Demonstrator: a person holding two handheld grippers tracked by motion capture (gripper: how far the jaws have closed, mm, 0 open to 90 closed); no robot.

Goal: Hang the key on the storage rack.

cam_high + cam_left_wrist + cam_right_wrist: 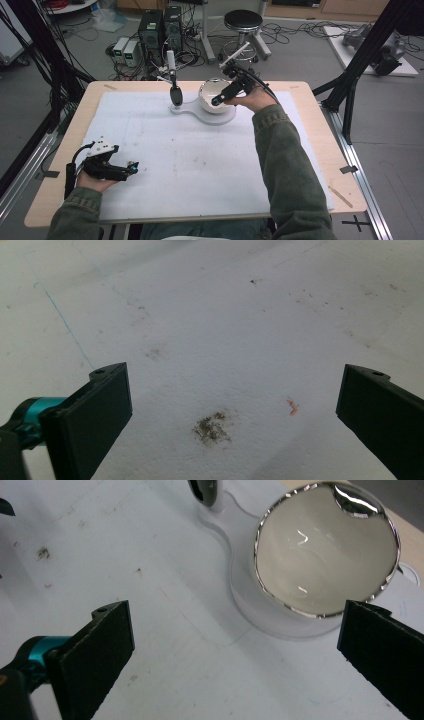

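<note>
My right tool, jaws apart, hovers at the bowl, table's 12 o'clock. My left tool, jaws apart, rests at 8 o'clock.

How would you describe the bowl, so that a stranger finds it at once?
Look at the white mat covering the wooden table. At its far edge lies a flat white base; the bowl stands on its round end. It is white with a shiny silver rim, unlike the dark upright object beside it.

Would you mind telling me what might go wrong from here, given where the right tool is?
1. The right tool hangs open by the bowl; a jaw might knock its rim and tip it.
2. The bowl sits on a white base beside an upright black piece; a push might shift both.
</note>
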